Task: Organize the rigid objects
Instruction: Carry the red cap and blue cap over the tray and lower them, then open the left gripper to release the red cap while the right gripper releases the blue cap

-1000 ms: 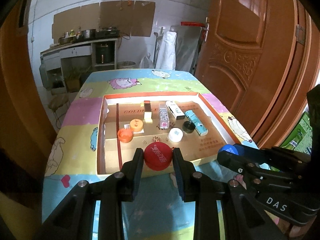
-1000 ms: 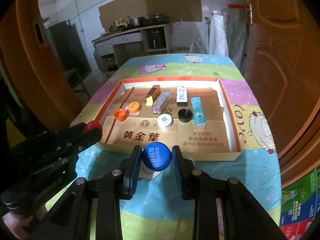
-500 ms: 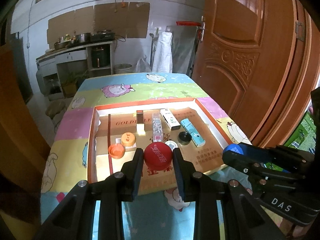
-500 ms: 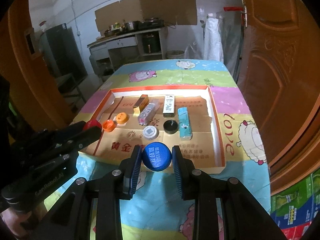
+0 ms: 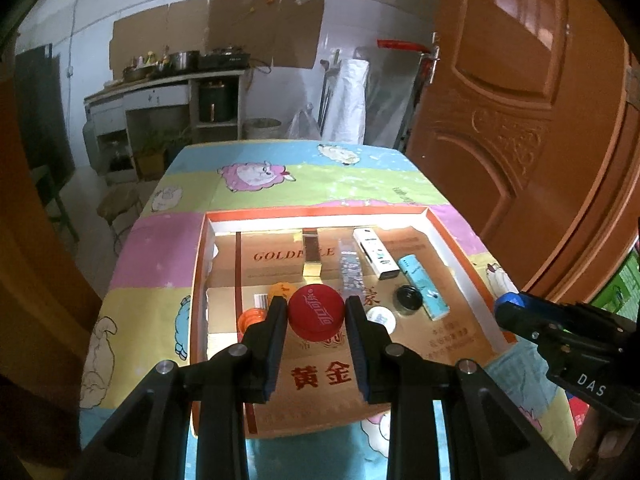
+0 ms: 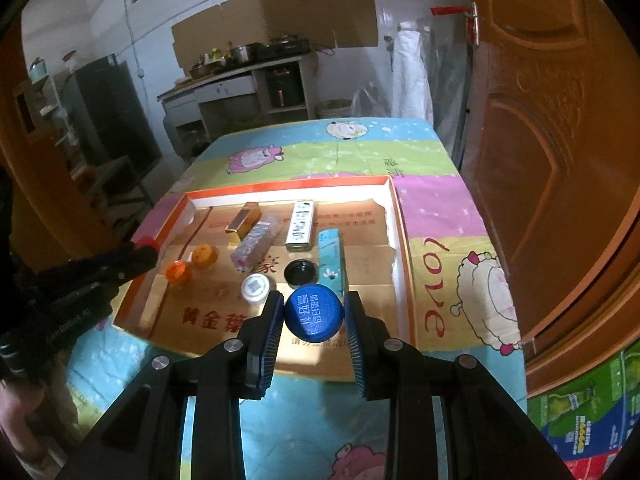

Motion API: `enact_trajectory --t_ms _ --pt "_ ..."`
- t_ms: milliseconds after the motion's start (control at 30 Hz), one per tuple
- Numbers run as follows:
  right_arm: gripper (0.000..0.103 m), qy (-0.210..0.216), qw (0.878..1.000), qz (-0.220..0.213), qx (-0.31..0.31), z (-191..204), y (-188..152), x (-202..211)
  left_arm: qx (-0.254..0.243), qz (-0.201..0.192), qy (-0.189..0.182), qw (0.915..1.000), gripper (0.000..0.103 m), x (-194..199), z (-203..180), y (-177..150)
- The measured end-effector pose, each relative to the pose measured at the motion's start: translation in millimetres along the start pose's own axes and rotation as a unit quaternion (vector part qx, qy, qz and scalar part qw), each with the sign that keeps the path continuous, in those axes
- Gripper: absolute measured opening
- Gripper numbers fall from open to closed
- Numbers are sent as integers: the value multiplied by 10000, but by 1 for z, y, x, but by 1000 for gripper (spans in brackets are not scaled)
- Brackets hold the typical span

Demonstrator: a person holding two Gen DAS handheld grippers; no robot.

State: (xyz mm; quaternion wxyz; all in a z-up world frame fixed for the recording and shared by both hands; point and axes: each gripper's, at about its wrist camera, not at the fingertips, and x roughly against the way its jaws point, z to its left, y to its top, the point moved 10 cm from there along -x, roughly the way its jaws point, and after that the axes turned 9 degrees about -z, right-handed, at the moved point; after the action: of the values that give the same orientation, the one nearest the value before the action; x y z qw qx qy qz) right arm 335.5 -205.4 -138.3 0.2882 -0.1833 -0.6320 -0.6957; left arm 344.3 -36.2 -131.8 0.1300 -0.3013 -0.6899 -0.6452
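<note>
The left gripper (image 5: 316,318) is matt black plastic with ribbed blue pads and bright metal screw heads; its jaws pinch a glossy red plastic bottle cap (image 5: 316,316) with ridged sides. The right gripper (image 6: 314,314) looks the same and clamps a blue plastic cap (image 6: 314,313), smooth on top. The shallow box (image 5: 448,232) is cardboard, its floor printed with a slight sheen. The desk (image 6: 440,216) wears a smooth printed cloth. The door (image 5: 520,120) is varnished, glossy carved wood.
</note>
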Motion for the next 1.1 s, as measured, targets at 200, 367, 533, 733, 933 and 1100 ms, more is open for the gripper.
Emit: enact_trajectory --t_ms 200,367,533,733,933,1100 --pt "32 130 9997 180 37 6 -6 -22 -8 207 -74 9998 30 -20 -4 -11" --pt "32 272 9990 339 126 16 -15 -42 -46 401 -177 9990 30 -36 -12 -23" --pt "32 361 9979 501 181 23 -24 -58 -66 544 -197 9983 30 -47 -13 -32" --pt "32 388 9973 600 188 25 -30 -69 -69 635 -200 9978 30 -56 -12 -39" --pt "32 418 9967 661 211 27 -32 -76 -118 680 -188 9974 30 -61 -12 -43" --pt "32 430 9961 720 272 30 -35 -81 -143 748 -164 9970 30 -66 -11 -49"
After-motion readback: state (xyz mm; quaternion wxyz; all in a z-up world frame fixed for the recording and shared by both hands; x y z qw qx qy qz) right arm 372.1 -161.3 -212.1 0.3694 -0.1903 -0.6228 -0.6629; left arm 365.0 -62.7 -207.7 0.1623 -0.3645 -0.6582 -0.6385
